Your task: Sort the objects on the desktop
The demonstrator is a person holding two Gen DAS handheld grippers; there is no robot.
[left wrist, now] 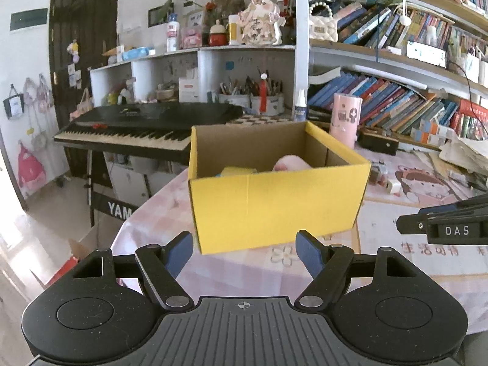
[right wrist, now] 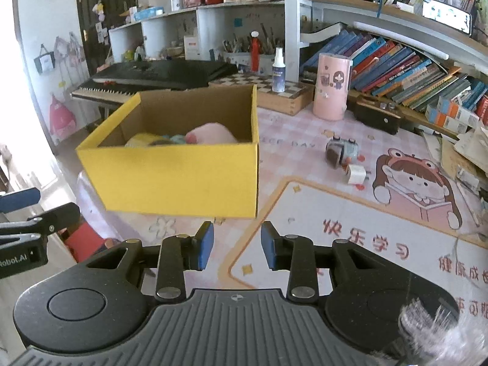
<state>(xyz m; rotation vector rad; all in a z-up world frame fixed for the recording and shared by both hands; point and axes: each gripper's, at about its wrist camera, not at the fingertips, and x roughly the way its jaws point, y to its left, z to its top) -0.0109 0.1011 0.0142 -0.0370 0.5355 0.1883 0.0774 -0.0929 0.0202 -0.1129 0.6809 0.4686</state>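
box (right wrist: 183, 177): yellow outside, brown inside | tablecloth (right wrist: 305, 140): pink check, cartoon girl | fingers (right wrist: 206, 245): blue pads

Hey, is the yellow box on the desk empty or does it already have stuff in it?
Not empty. The open-topped yellow box holds a pink plush item and a yellow object.
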